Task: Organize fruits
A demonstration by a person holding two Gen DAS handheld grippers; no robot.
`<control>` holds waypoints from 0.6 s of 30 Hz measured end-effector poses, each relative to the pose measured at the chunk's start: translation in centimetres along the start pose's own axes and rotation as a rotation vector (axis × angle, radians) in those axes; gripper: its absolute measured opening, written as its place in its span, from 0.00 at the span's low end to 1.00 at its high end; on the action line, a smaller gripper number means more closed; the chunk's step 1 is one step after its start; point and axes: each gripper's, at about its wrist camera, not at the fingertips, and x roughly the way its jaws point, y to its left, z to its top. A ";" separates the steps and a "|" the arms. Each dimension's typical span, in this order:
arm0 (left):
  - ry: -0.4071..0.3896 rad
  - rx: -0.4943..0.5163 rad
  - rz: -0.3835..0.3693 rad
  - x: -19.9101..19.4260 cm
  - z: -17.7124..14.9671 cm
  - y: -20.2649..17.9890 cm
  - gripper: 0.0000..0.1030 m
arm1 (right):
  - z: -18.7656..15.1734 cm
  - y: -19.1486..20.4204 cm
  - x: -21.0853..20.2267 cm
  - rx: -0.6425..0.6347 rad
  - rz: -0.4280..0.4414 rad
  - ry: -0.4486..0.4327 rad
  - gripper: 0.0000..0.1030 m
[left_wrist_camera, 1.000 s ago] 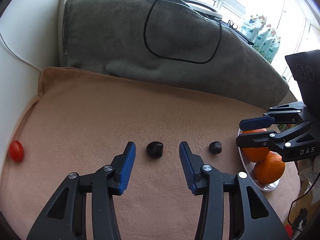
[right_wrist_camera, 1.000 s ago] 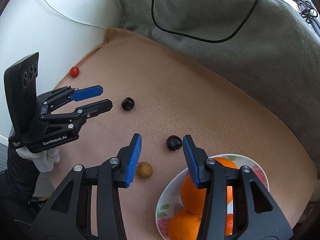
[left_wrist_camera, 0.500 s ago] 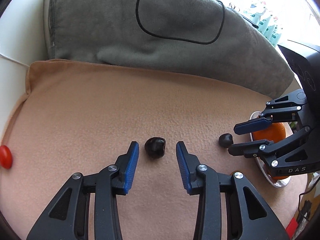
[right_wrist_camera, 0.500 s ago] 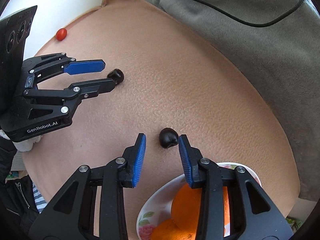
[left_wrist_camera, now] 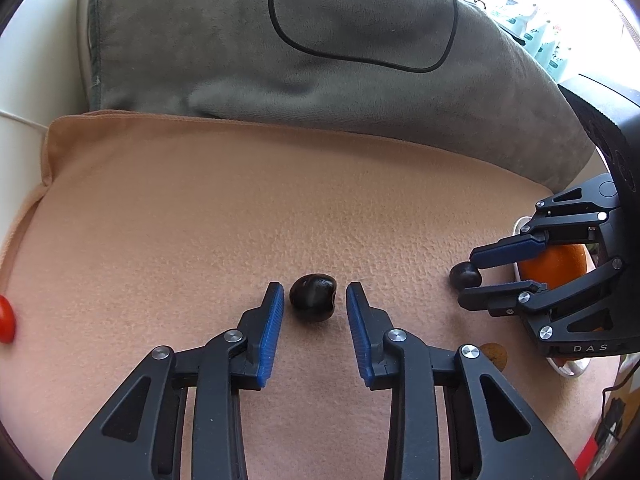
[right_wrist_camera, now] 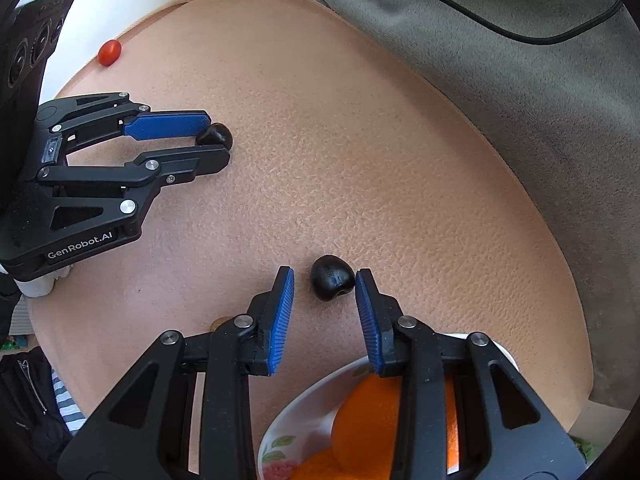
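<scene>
While two dark fruits lie apart on a peach blanket (left_wrist_camera: 168,208), each is bracketed by its own gripper: the left gripper (left_wrist_camera: 314,300) straddles the left dark fruit (left_wrist_camera: 313,297), and the right gripper (right_wrist_camera: 325,282) straddles the right dark fruit (right_wrist_camera: 333,277). Both pairs of fingers are seen narrowly apart, with slim gaps on either side of the fruit in the left view, and the right pad almost or just touching in the right view; neither fruit is judged to be clamped yet. Oranges (right_wrist_camera: 372,420) are seen in a flowered plate (right_wrist_camera: 280,440) just below the right gripper, a small brown fruit (left_wrist_camera: 494,354) is half hidden behind the fingers, and a red tomato (right_wrist_camera: 109,52) is left at the blanket's far edge. A slip is judged the main risk: the fruits are small, rounded and glossy, so an off-centre squeeze could pop one sideways across the soft blanket, or bruise it if pressed too hard. Compared with a second earlier, both sets of fingers have just been closing around the fruits, both grippers are seen lower and nearer the blanket, and the right one is tipped more steeply downward.
</scene>
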 end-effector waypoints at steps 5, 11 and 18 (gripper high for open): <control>0.004 -0.004 0.006 0.3 0.2 0.0 0.26 | 0.4 0.3 0.3 -0.002 -0.025 0.013 0.26; 0.002 -0.012 0.010 0.8 0.5 -0.1 0.22 | 0.8 0.9 0.6 -0.006 -0.054 0.022 0.23; -0.013 -0.020 0.014 0.5 0.4 0.0 0.22 | 0.2 1.3 1.1 0.011 -0.046 0.003 0.23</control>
